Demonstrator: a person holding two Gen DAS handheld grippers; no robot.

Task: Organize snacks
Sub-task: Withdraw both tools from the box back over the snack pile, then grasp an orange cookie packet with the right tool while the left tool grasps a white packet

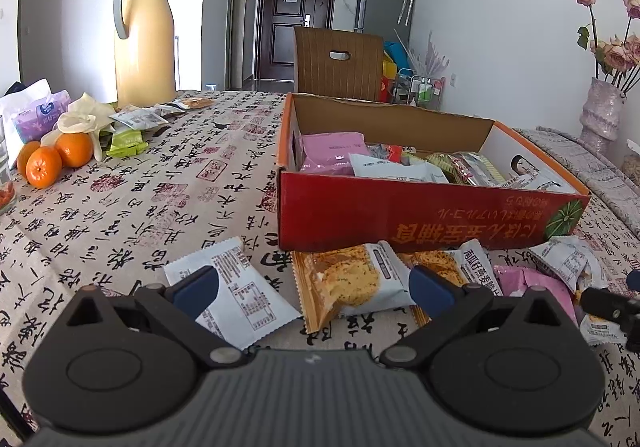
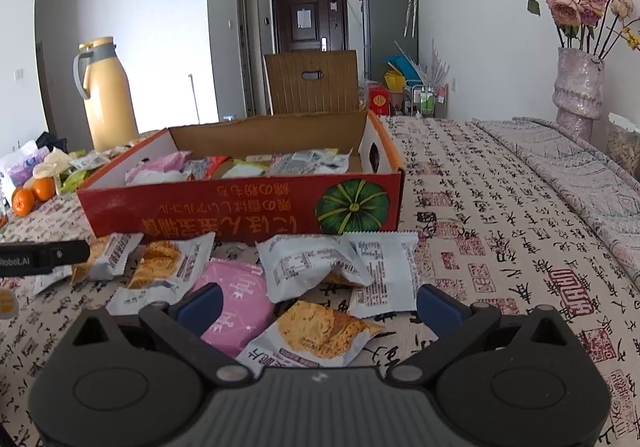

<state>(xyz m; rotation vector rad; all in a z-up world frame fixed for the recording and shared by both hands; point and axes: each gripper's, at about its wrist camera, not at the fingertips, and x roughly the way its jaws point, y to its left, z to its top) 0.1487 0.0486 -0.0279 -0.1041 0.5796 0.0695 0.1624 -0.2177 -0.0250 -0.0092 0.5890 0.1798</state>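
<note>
Both claws gape wide, empty — the left claw (image 1: 314,289) should straddle the cracker pack (image 1: 352,285), pinch mid-body, then lift into the box (image 1: 420,215); the right claw (image 2: 320,307) waits.

Matt cardboard box (image 1: 420,223), printed cloth (image 1: 160,187)

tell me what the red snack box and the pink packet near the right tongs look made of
Red open-topped snack box: corrugated cardboard by the look, with brown raw inner walls and a matte printed outside. Flat pink snack packet: probably thin plastic film, smooth and faintly glossy, though the finish is hard to judge here.
</note>
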